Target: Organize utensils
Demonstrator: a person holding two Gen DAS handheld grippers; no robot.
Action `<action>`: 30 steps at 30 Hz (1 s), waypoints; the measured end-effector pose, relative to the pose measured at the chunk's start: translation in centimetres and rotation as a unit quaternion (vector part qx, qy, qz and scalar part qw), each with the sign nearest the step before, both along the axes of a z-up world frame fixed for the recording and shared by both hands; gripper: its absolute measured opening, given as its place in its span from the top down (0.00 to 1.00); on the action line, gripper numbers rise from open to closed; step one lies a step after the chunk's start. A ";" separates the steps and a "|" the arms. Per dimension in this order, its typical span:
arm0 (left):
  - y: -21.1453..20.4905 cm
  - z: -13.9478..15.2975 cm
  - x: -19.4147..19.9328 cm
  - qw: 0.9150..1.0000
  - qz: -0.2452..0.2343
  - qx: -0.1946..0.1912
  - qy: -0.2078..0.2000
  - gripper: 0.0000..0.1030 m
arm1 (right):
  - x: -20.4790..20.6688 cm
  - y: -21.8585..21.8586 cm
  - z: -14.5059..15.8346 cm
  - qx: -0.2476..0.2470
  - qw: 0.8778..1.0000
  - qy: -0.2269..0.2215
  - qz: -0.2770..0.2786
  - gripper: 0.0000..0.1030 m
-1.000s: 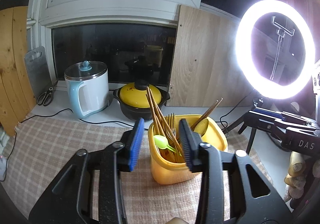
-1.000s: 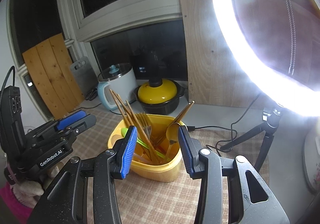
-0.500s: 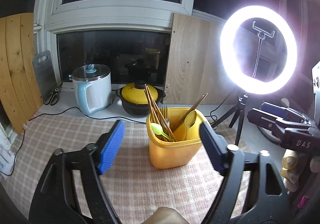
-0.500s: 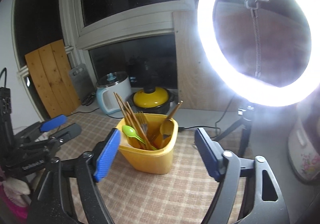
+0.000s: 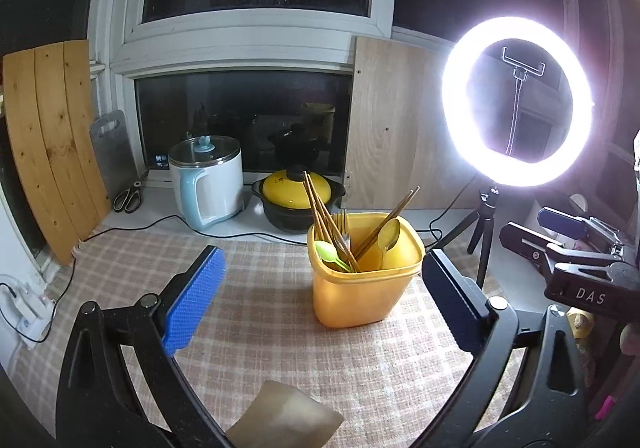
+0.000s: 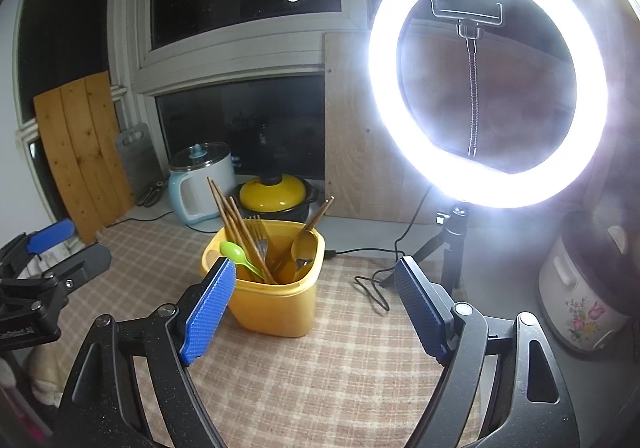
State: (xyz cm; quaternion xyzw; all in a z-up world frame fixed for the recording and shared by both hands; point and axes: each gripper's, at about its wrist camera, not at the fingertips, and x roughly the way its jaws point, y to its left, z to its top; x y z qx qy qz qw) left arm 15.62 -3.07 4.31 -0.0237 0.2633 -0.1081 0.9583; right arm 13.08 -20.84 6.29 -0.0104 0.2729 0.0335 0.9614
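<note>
Left wrist view shows the left gripper (image 5: 320, 288) still opening, the right gripper (image 6: 314, 304) spread wide, both holding nothing, and the yellow tub (image 5: 360, 296) of utensils (image 5: 340, 240) standing upright on the checked worktop (image 5: 260, 328).

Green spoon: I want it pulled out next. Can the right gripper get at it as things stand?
Probably yes. The right gripper is open and empty, and the green spoon's bowl sticks out above the yellow tub's near rim; the chopsticks beside it may crowd the grip.
</note>
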 end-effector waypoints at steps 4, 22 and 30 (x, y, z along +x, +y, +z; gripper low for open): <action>0.0 -0.1 -0.1 1.000 0.005 0.000 0.004 0.02 | -0.1 -0.1 -0.2 0.007 1.000 0.007 -0.001 0.21; 0.0 0.1 0.0 1.000 0.025 0.010 0.007 0.02 | -0.2 -0.6 -0.5 0.018 1.000 0.013 -0.011 0.20; -0.2 0.2 0.0 1.000 0.028 0.014 0.003 0.02 | -0.2 -1.0 -0.5 0.027 0.999 0.013 -0.014 0.20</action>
